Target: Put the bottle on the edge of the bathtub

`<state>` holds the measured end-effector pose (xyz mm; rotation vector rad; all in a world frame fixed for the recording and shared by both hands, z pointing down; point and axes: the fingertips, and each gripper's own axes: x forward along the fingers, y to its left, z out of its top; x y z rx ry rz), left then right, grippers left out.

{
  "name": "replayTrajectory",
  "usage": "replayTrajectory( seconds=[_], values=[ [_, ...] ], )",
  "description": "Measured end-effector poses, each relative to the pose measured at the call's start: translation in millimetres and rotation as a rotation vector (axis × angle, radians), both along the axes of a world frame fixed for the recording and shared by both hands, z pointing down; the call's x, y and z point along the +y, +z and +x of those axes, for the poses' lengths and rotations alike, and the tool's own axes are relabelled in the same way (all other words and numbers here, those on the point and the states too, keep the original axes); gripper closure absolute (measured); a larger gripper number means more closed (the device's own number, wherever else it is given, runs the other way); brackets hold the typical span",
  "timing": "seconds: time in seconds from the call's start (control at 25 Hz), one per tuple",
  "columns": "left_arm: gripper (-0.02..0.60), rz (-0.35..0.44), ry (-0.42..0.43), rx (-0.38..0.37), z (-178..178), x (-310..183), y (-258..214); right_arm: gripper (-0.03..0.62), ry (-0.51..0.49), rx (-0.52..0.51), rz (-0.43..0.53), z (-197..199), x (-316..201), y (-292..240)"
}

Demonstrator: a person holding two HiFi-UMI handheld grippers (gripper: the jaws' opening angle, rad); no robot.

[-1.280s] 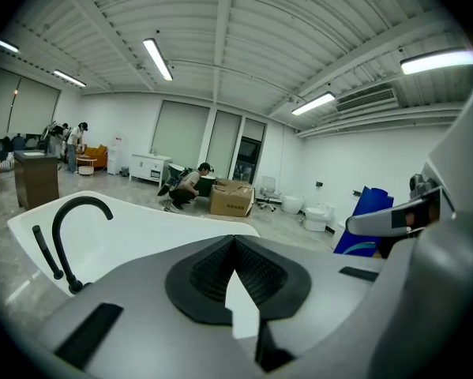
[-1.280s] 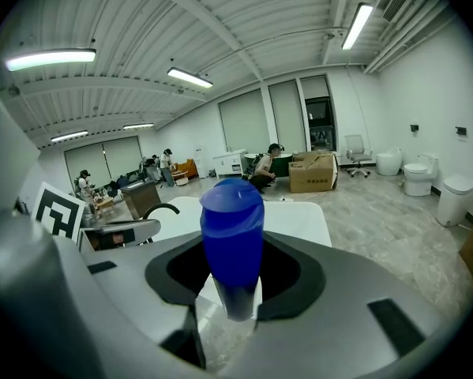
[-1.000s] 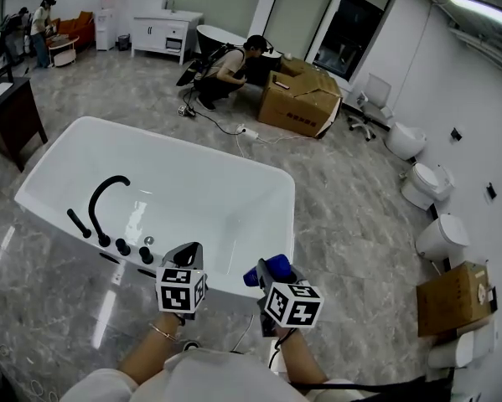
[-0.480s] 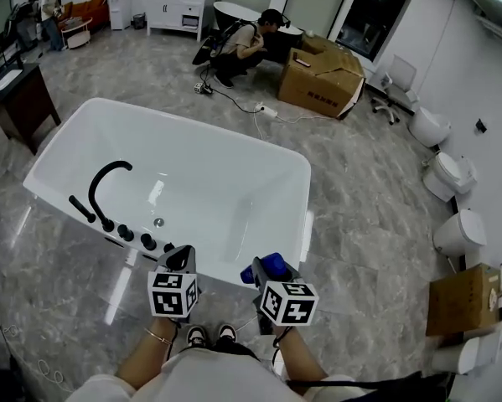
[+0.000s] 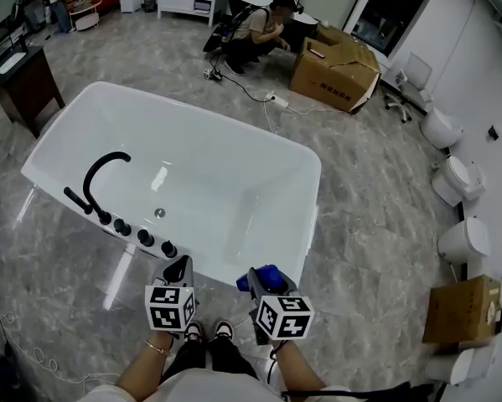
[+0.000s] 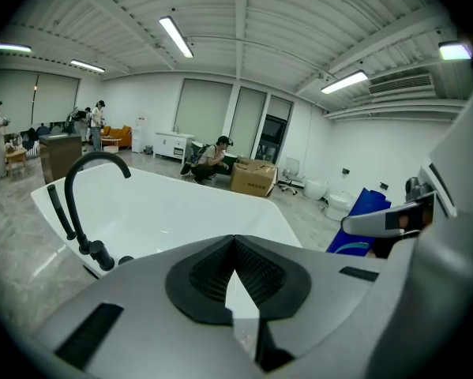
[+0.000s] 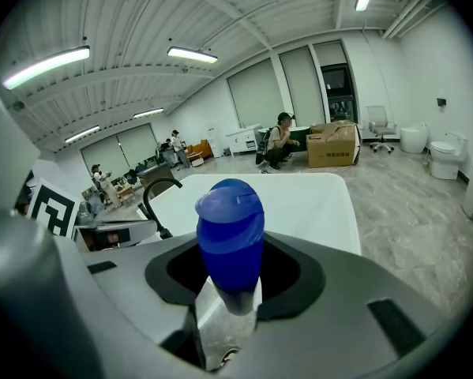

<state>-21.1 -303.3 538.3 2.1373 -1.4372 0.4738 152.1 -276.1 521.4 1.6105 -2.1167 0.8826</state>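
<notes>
- White bathtub (image 5: 314, 198) stands free on glossy grey marbled floor (image 5: 376, 216); inside it looks bare.
- Black curved faucet (image 5: 98, 178) and a row of black knobs (image 5: 142, 237) sit on the near-left rim.
- Blue bottle (image 7: 230, 231) is pinched upright in the right tool (image 5: 266, 280), cap up, just by the near rim and not set on it.
- Left tool (image 6: 234, 247) has jaws pressed together, nothing between them, beside the right one.
- Far side: crouching person (image 5: 255, 32) next to a big cardboard box (image 5: 334, 74).
- White toilets (image 5: 464, 241) line the right wall; a smaller box (image 5: 460, 308) sits nearby.
- Dark cabinet (image 5: 20, 78) at left.
</notes>
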Motion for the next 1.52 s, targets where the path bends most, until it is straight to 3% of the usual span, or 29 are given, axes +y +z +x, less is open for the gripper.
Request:
replayTrajectory(
  seconds=[0.72, 1.24, 1.52],
  values=[
    [0.571, -0.131, 0.051, -0.040, -4, 37, 93, 0.427, 0.037, 0.024, -0.103, 6, 28, 86],
    [0.571, -0.157, 0.117, -0.029, 22, 51, 133, 0.427, 0.076, 0.077, -0.113, 34, 33, 118],
    [0.571, -0.185, 0.115, -0.035, 18, 60, 150, 0.427, 0.108, 0.088, -0.113, 45, 26, 133]
  ],
)
